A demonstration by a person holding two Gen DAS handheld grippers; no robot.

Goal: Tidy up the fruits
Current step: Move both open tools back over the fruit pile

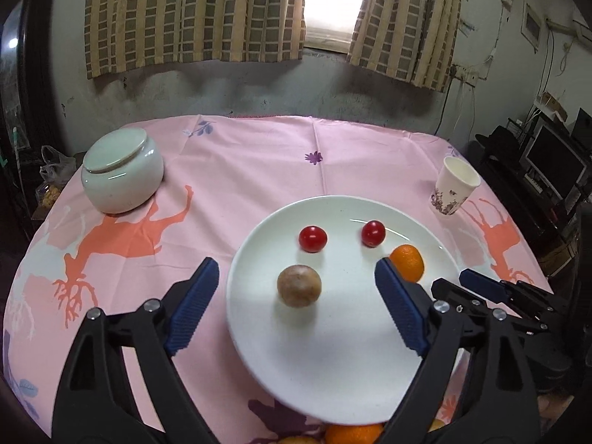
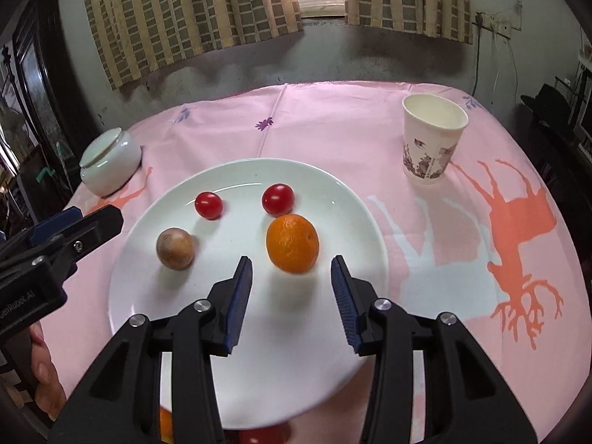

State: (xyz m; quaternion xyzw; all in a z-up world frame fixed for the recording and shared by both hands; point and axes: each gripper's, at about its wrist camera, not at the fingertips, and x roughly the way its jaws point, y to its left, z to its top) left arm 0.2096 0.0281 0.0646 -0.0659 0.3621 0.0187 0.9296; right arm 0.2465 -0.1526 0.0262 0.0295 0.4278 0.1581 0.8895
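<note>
Nearest in the left wrist view: left gripper (image 1: pixel 296 277) spread wide over the near half of the white plate (image 1: pixel 333 370), gripping nothing, with the brown round fruit (image 1: pixel 299 285) lying loose on the plate between its blue pads. Seen only here, at the bottom edge: another orange fruit (image 1: pixel 353 434) below the plate rim, mostly cut off. Nearest in the right wrist view: right gripper (image 2: pixel 292 272) part open and empty, the orange (image 2: pixel 292 243) lying on the plate just beyond its fingertips, untouched as far as can be judged. Only here, low left: a hand (image 2: pixel 42 377) on the left tool's handle; something red and blurred at the bottom edge, perhaps a tomato. Farther on the plate: two cherry tomatoes (image 2: pixel 208 205) (image 2: pixel 278 199), apart. Far left on the pink tablecloth (image 1: pixel 259 170): lidded pale jar (image 1: pixel 122 170). Far right: paper cup (image 2: pixel 433 138), upright. Beyond: checked curtains (image 1: pixel 192 14).
</note>
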